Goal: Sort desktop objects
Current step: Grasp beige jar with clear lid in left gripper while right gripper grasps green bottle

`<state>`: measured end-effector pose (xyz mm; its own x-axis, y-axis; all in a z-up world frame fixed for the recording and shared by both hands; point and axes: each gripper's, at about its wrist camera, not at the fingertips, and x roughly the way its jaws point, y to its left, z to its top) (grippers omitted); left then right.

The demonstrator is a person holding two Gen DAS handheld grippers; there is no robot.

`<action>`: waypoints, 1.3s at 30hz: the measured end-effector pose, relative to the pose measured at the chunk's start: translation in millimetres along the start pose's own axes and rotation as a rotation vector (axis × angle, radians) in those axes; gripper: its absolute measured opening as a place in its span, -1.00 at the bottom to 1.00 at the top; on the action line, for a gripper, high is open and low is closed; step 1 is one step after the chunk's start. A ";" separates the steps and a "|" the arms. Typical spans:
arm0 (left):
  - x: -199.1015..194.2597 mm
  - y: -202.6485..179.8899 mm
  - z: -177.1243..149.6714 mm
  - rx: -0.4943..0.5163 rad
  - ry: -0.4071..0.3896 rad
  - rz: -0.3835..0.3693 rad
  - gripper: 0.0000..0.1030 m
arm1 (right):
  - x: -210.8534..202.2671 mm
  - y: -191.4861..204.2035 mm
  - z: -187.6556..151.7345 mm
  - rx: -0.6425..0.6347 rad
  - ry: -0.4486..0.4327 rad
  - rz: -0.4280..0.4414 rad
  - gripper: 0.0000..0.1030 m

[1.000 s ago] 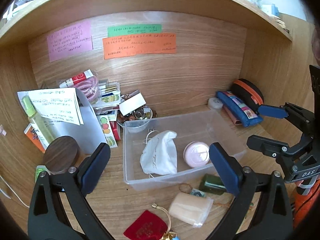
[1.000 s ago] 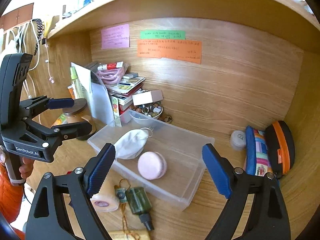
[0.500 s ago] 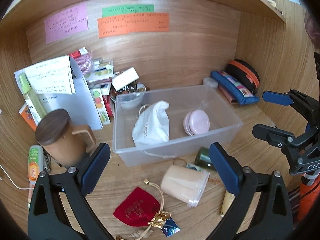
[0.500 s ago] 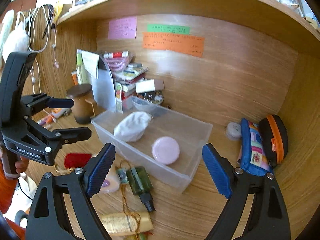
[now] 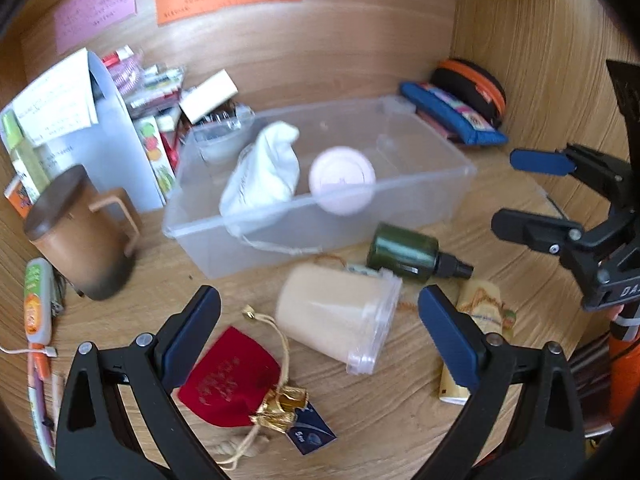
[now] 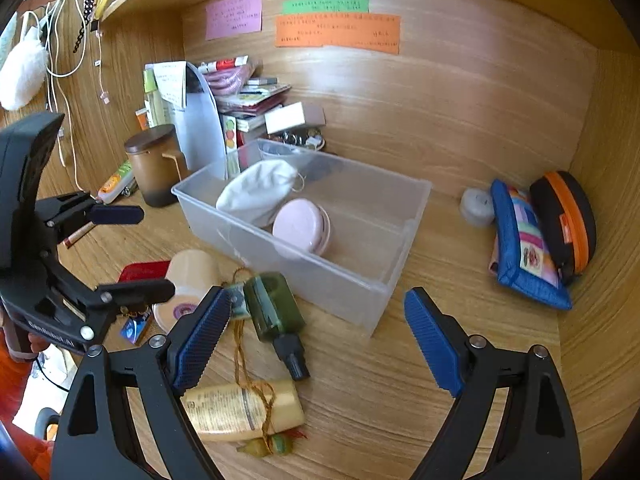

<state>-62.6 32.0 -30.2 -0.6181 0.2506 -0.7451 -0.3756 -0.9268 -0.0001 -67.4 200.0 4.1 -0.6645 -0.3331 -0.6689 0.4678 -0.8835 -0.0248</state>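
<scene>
A clear plastic bin (image 5: 440, 184) stands mid-desk and holds a white drawstring pouch (image 5: 260, 172) and a round pink case (image 5: 342, 184). In front of it lie a beige lidded container (image 5: 332, 316) on its side, a dark green spray bottle (image 5: 404, 250), a red velvet pouch (image 5: 228, 376) and a cream tube (image 6: 240, 408). My left gripper (image 5: 318, 320) hangs open above the beige container, touching nothing. My right gripper (image 6: 318, 304) is open too, over the bin's near corner beside the green bottle (image 6: 274, 308).
A lidded brown mug (image 5: 80, 232), a white file holder (image 5: 100, 152) and stacked books crowd the left back. A blue pouch (image 6: 520, 240), a black-and-orange case (image 6: 568, 216) and a small white jar (image 6: 476, 206) sit at the right wall. Pens lie along the far left.
Both grippers have sunk toward the desk and tilted further down. The loose items in front of the bin now fill the lower view. Both jaws stay equally wide.
</scene>
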 end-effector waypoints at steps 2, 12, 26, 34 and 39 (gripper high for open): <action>6.1 -1.6 -4.2 0.002 0.003 0.002 0.95 | 2.9 -0.7 -4.2 0.000 0.011 0.001 0.69; 28.2 4.6 -4.9 0.001 0.041 -0.025 0.94 | 24.0 0.0 -16.8 -0.007 0.068 0.018 0.69; 44.3 11.5 -7.4 -0.033 0.082 -0.128 0.43 | 70.2 17.0 -17.0 -0.088 0.142 0.089 0.18; 51.0 -0.1 -6.2 -0.020 0.077 -0.115 0.35 | 89.1 20.8 -16.9 -0.119 0.179 0.125 -0.11; 52.2 -0.1 -4.7 -0.057 0.082 -0.115 0.29 | 96.8 22.6 -18.6 -0.140 0.189 0.123 -0.20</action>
<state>-91.6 43.8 -72.3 -0.5142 0.3345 -0.7898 -0.3991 -0.9084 -0.1248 -110.3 153.8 -75.1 -0.4833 -0.3557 -0.7999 0.6231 -0.7816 -0.0290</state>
